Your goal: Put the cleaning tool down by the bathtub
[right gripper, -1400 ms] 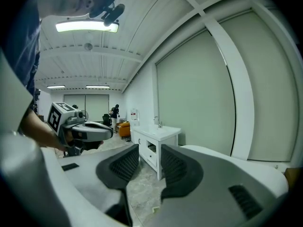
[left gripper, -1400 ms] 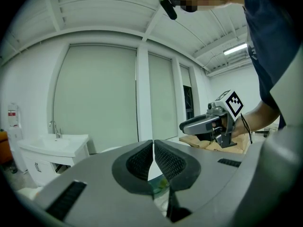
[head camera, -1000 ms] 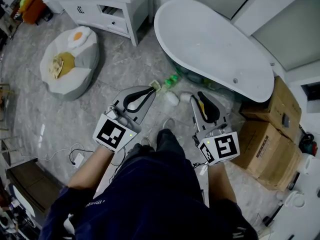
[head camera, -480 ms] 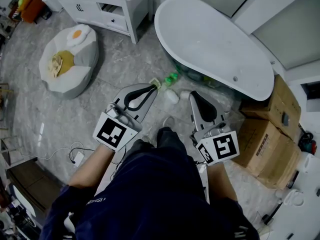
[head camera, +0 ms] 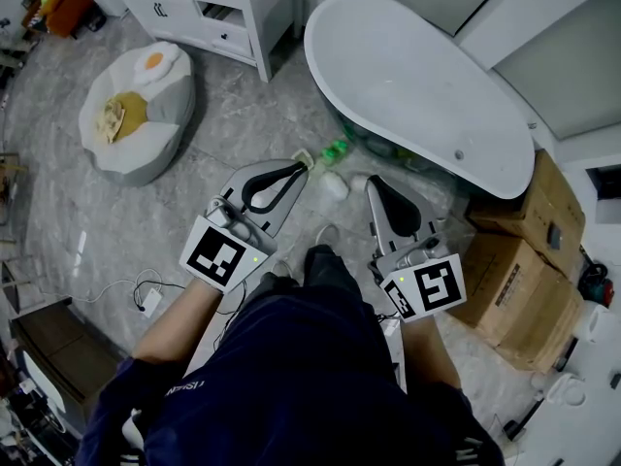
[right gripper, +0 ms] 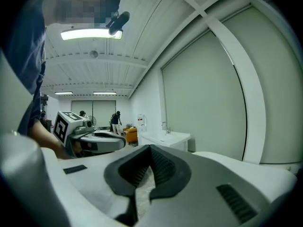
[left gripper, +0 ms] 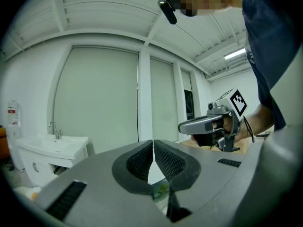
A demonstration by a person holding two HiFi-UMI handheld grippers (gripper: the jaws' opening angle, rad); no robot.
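Observation:
The white bathtub [head camera: 417,76] fills the upper right of the head view. On the floor by its near side lie a green item [head camera: 335,150], a white rounded object [head camera: 333,187] and a smaller white piece [head camera: 360,183]. My left gripper [head camera: 299,166] hovers just left of them, its jaws shut with nothing between them [left gripper: 154,141]. My right gripper [head camera: 373,184] hangs beside the smaller white piece, jaws shut and empty [right gripper: 150,148]. Both grippers point toward the tub. I cannot tell which floor item is the cleaning tool.
An egg-patterned beanbag [head camera: 136,115] lies at the left, with a white cabinet [head camera: 218,3] behind it. Cardboard boxes [head camera: 524,299] stack at the right of the tub. Cables [head camera: 146,299] trail on the marble floor at the lower left. The person's dark-clothed leg [head camera: 325,270] stands between the grippers.
The right gripper's jaws have gone from open, with something yellow showing between them, to shut. Both grippers have hardly shifted.

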